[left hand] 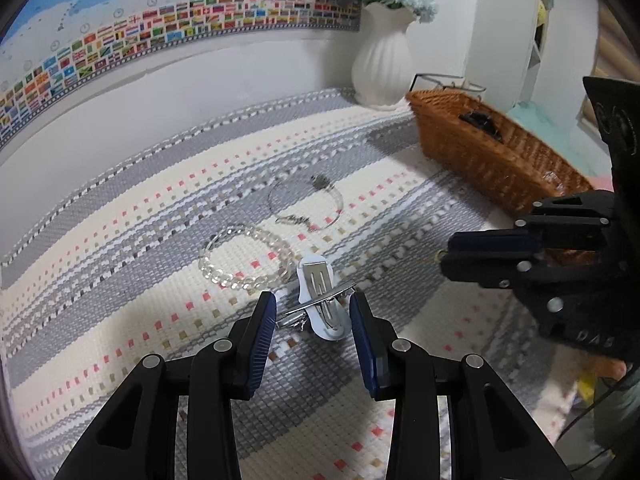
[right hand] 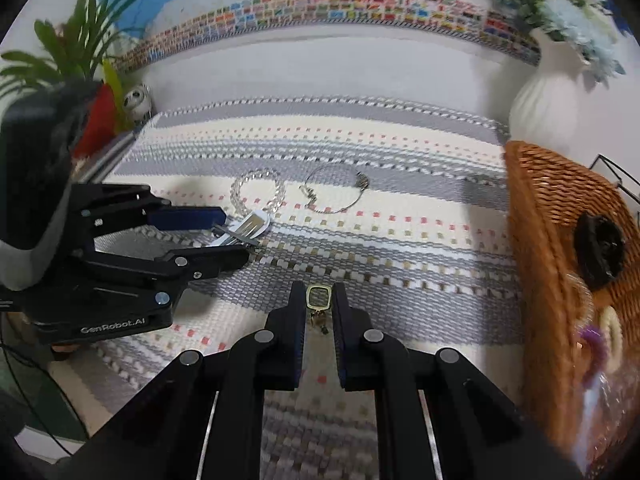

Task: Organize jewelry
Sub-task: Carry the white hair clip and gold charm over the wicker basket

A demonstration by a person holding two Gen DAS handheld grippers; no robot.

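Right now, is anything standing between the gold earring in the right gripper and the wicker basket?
Nothing visible does. The gold earring sits in the right gripper; only bare mat lies toward the wicker basket.

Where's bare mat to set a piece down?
Free: the mat between the wire bangle and wicker basket, and the far strip along the wall. Crowded: bead bracelet, hair clips and bangle cluster together.
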